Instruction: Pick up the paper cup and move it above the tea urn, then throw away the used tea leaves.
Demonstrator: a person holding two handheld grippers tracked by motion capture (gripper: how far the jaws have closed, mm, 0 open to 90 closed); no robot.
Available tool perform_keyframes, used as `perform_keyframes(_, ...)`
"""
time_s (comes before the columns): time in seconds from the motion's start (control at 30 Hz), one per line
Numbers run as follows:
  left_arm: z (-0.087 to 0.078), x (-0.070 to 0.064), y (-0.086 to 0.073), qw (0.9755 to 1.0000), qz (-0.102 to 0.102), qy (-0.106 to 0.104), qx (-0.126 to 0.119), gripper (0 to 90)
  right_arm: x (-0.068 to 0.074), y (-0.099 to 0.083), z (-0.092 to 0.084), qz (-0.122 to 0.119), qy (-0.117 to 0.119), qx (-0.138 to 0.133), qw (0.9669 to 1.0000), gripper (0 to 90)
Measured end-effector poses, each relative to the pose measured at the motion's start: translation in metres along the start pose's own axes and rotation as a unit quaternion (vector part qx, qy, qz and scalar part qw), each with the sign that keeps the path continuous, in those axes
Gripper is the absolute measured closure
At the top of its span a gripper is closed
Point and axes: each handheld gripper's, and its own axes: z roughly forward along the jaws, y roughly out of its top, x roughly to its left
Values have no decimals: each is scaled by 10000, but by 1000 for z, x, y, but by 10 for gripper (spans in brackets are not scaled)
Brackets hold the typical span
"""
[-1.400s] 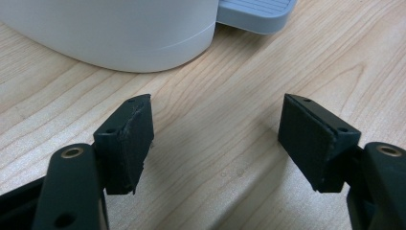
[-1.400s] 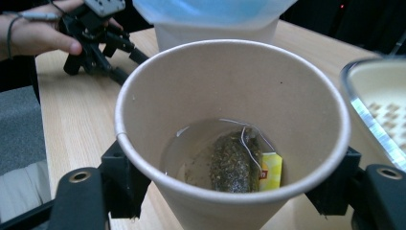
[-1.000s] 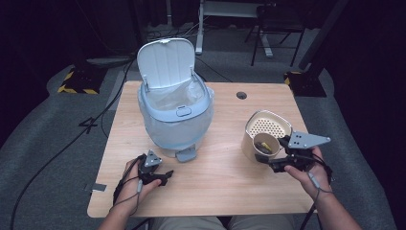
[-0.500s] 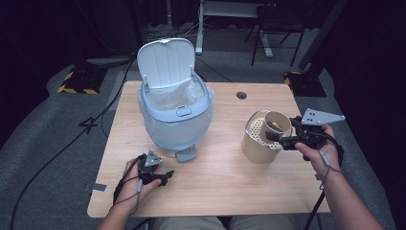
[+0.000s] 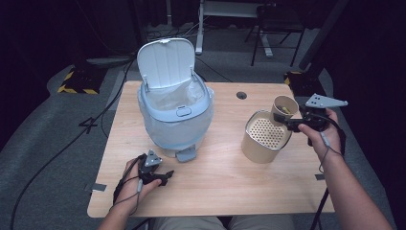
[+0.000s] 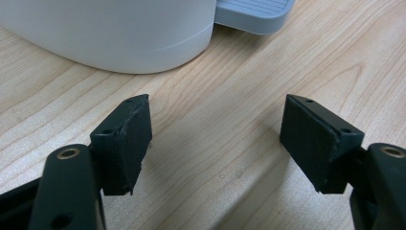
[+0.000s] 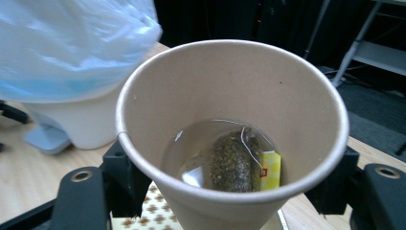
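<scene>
From the high view, the right gripper (image 5: 293,122) grasps a paper cup (image 5: 283,108) by its wall and holds it above the far rim of a tan perforated container (image 5: 264,137), which stands on the table (image 5: 225,182) just in front of the gripper. The table's right edge lies close under that hand; open wood stretches between the container and the pedal bin (image 5: 175,115), whose lid stands raised over a clear liner. The left gripper (image 5: 160,175) rests near the table's near edge, just short of the bin's foot pedal (image 5: 186,154), with bare wood to its right.

In the left gripper view, the jaws are spread wide with nothing between them; only wood lies in the gap. The bin's white base (image 6: 110,33) and grey pedal (image 6: 253,12) sit just ahead.

In the right gripper view, the cup (image 7: 230,86) sits clamped between the jaws, upright, with a tea bag (image 7: 234,163) and its yellow tag in a little liquid at the bottom. The perforated container (image 7: 148,211) shows just beneath; the bin's liner (image 7: 72,43) rises beyond, to the left.
</scene>
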Motion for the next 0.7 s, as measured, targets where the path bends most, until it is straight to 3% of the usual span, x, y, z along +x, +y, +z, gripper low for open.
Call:
perform_keyframes(0.2,0,0,0,10000,1,1,2,269,-11,-7,4,106,-113,-45,9999,299)
perform_keyframes(0.27,0,0,0,10000,16,31,5,270,-11,-8,4,33,-115,-45,9999,299)
perform_keyframes(0.37,0,0,0,10000,3,15,18,270,-9,-8,2,-270,-217,21,9994,299)
perform_keyframes(0.5,0,0,0,10000,2,16,17,270,-6,-6,1,-778,-412,196,9959,301)
perform_keyframes(0.53,0,0,0,10000,4,16,16,270,-5,-6,1,-953,-476,228,9941,302)
perform_keyframes(0.57,0,0,0,10000,3,16,16,270,-3,-4,1,-1316,-609,323,9889,304)
perform_keyframes(0.6,0,0,0,10000,6,15,15,270,-3,-4,1,-1316,-609,323,9889,304)
perform_keyframes(0.63,0,0,0,10000,2,15,14,270,-1,-3,1,-1535,-670,369,9852,305)
perform_keyframes(0.7,0,-1,0,10000,-2,12,21,270,3,0,2,-2045,-846,489,9740,305)
